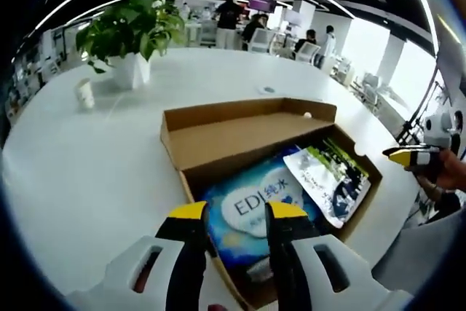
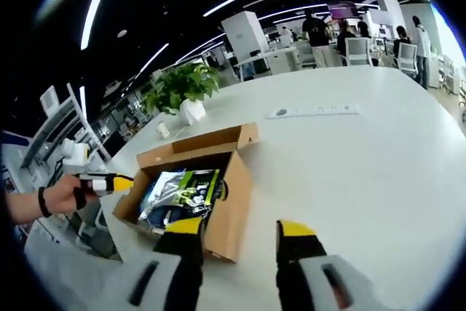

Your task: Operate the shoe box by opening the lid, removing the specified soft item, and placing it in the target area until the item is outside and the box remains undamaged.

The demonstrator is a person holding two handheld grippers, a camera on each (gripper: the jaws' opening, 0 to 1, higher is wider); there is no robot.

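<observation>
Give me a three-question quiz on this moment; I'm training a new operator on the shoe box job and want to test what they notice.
1. True or false: the lid of the shoe box is already open.
2. Which is in the box? A) a blue packet beside a white and green packet B) a pair of shoes C) nothing
3. Fill in: the potted plant stands on the white ____.

Key: 1 true. 2 A. 3 table. Note also that the left tool hangs open over the blue packet, and the right tool is open beside the box, gripping nothing.
</observation>
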